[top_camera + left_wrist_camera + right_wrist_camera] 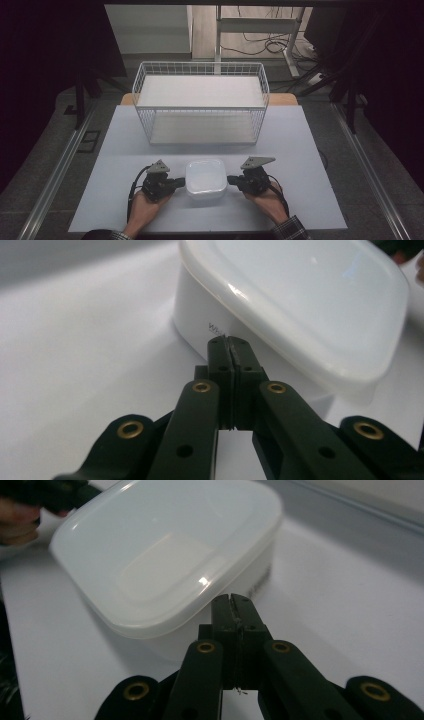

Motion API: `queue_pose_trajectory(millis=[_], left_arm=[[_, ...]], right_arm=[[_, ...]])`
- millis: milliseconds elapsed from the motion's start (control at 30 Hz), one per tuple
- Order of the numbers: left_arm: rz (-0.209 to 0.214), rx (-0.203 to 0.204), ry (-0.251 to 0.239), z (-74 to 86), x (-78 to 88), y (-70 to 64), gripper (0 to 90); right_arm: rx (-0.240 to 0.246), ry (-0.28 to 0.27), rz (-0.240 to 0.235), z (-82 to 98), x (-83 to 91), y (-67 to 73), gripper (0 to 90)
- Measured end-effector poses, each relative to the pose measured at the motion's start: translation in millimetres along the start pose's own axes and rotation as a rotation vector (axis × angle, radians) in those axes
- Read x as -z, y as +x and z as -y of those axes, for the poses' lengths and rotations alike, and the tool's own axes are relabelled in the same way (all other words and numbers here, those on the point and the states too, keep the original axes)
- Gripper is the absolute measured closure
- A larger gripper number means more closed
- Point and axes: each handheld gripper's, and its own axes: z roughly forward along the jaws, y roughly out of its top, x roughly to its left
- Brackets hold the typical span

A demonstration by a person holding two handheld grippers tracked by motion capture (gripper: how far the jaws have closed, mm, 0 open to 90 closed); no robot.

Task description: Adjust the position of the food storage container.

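Tongs press in from both sides: the left gripper (176, 182) and right gripper (231, 180), each with jaws closed on nothing, bracket the lidded white box (206, 178) between their tips, probably to steady or slide it toward the wire basket (200, 102) beyond.

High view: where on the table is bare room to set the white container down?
Bare tabletop lies left and right of the wire basket, and in the strip between basket and lidded container. It is crowded at the near edge, where left tongs and right tongs flank the container.
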Motion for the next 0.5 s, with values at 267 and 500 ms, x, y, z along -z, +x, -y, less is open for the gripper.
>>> queue_pose_trajectory(millis=[267,500], left_arm=[[0.007,-0.001,0.000,-8.4,-6.6,3.1,89.9],[-0.032,-0.008,-0.007,-8.0,-1.1,2.1,84.1]], right_arm=[[-0.001,-0.007,0.061,0.4,0.5,0.1,89.4],[0.020,-0.009,0.089,-0.3,1.0,0.3,87.4]])
